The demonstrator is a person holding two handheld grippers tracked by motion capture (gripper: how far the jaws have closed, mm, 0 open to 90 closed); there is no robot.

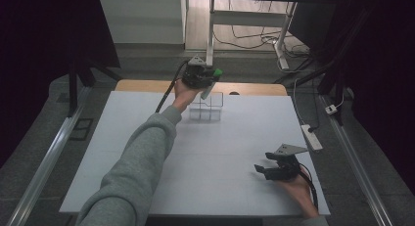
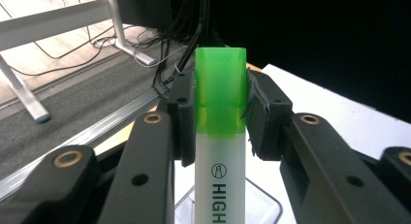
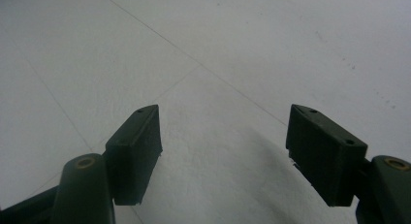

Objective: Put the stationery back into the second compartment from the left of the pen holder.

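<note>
clamped on the green-capped highlighter [image 2: 220, 136] in the left gripper [image 1: 207, 80], cap up at 12 o'clock, body slanting down over the clear organizer [image 1: 207, 106] at 6; right gripper [image 1: 272, 170] agape, empty, well apart.

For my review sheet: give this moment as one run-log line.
left hand-held gripper: shut on green-capped highlighter, above clear organizer | right hand-held gripper: open, empty, low over white table

Left tongs [image 1: 208, 81] raised, clamped, right tongs [image 1: 264, 169] low, jaws apart
</note>
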